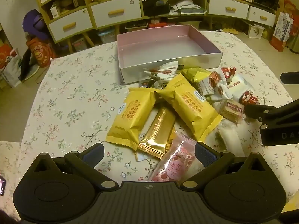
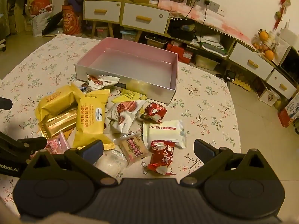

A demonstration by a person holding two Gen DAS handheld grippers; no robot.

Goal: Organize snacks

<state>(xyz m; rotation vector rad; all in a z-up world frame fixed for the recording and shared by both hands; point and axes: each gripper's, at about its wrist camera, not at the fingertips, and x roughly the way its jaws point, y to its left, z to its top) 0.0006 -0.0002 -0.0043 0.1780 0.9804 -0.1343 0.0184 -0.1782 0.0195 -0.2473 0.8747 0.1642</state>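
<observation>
A pile of wrapped snacks lies on the flowered tablecloth in front of an empty pink-lined box. In the left wrist view my left gripper stands open above a gold bar packet and a clear pink candy bag, touching neither. Two yellow packets lie just beyond. In the right wrist view my right gripper is open over a red wrapper and a small brown biscuit pack. A white packet and a yellow packet lie further on.
The right gripper's black body shows at the right of the left wrist view; the left one at the left of the right wrist view. Cabinets with white drawers stand behind the table. The table edge drops off at right.
</observation>
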